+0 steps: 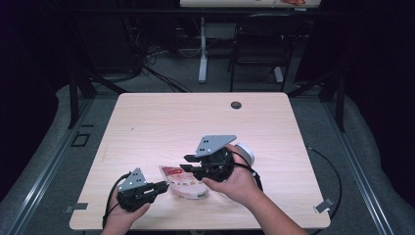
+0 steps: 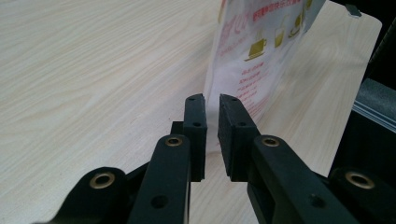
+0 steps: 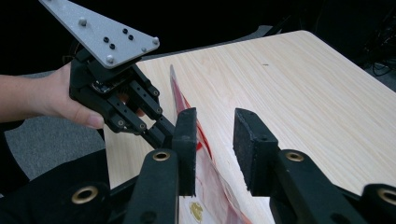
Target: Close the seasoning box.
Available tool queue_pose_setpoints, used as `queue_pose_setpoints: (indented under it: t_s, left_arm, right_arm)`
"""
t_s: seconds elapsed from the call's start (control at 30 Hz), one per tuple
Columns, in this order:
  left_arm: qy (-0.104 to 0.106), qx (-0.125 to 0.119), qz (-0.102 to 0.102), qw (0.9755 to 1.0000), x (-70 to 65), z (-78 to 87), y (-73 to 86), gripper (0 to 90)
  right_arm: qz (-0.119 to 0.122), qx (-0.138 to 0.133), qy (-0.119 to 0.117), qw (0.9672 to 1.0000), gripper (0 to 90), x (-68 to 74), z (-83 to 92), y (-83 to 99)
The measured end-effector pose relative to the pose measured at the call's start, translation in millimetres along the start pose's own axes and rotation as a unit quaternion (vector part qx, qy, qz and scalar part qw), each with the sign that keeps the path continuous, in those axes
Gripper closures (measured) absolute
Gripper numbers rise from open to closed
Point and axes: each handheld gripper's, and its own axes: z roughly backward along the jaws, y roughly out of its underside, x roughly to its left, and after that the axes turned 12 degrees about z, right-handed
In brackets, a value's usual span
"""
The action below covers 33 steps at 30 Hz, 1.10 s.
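A flat white pouch point(image 1: 182, 182) with red and gold print sits near the table's front edge. My left gripper point(image 1: 164, 186) is at its left edge. In the left gripper view the pouch point(image 2: 261, 51) rises just beyond my left gripper point(image 2: 211, 105), whose jaws stand a little apart with the pads off it. My right gripper point(image 1: 187, 163) hovers over the pouch's top. In the right gripper view the pouch point(image 3: 208, 177) runs edge-on through the wide gap of my right gripper point(image 3: 215, 123), closer to the left jaw and not pressed. The left gripper point(image 3: 159, 123) is visible beyond.
A white round object point(image 1: 244, 152) lies behind the right hand. The light wood table point(image 1: 161, 117) has a dark cable hole point(image 1: 236, 105) near its far edge. A black chair point(image 1: 259, 44) and a desk leg stand beyond the table.
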Motion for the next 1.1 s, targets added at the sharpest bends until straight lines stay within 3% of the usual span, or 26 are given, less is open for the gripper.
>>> queue_pose_setpoints:
  t_s: [0.57, 1.1]
  left_arm:
    - [0.001, 0.002, -0.002, 1.0000, 1.1, -1.6, 0.6, 78.4]
    - [0.002, 0.002, -0.003, 1.0000, 0.8, -2.4, 0.7, 79.4]
  right_arm:
    - [0.020, 0.017, -0.027, 0.9993, 75.0, 3.8, -20.7, -16.1]
    - [0.036, 0.036, -0.029, 0.9983, 75.4, 9.8, -36.4, -24.6]
